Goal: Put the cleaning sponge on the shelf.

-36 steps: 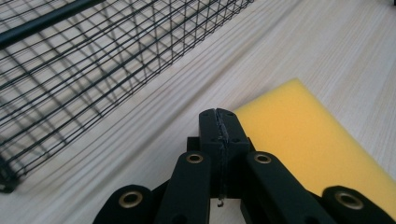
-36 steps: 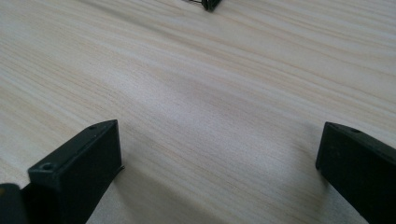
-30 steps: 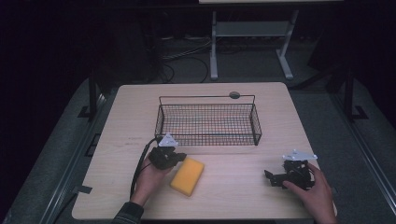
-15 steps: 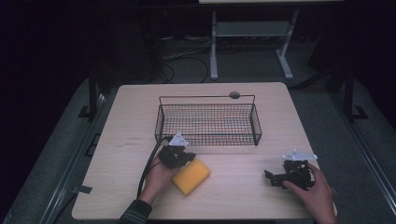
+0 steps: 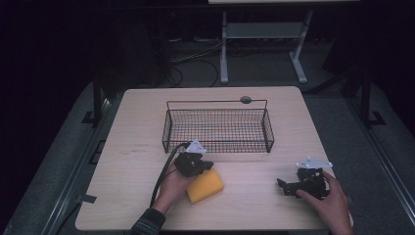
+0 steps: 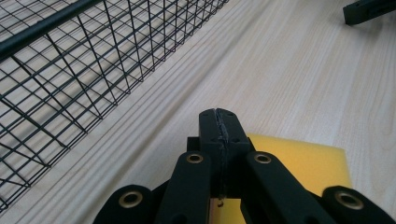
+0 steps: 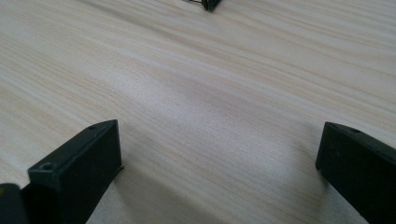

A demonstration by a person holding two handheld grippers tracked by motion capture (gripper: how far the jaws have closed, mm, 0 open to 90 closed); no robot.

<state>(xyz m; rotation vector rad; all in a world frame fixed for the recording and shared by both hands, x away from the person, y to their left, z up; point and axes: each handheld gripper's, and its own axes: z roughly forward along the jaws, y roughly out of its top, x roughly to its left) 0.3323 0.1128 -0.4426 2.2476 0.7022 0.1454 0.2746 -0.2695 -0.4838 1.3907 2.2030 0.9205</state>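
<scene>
A pale wooden table (image 5: pixel 147 147) carries a black wire basket (image 5: pixel 218 125) toward its far side. Just in front of it lies a yellow sponge (image 5: pixel 204 187), flat on the wood. The left gripper (image 5: pixel 195 164) hovers over its far edge, jaws pressed together on nothing. The right gripper (image 5: pixel 293 187) rests well apart, jaws spread wide.

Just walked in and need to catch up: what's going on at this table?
A person sits at a wooden table with a two-jaw gripper in each hand. The left gripper has its jaws shut together, nothing between them, and sits just above a yellow sponge that lies flat on the table. A black wire basket stands just beyond it. The right gripper rests off to the side with its jaws wide open over bare wood, holding nothing.
</scene>
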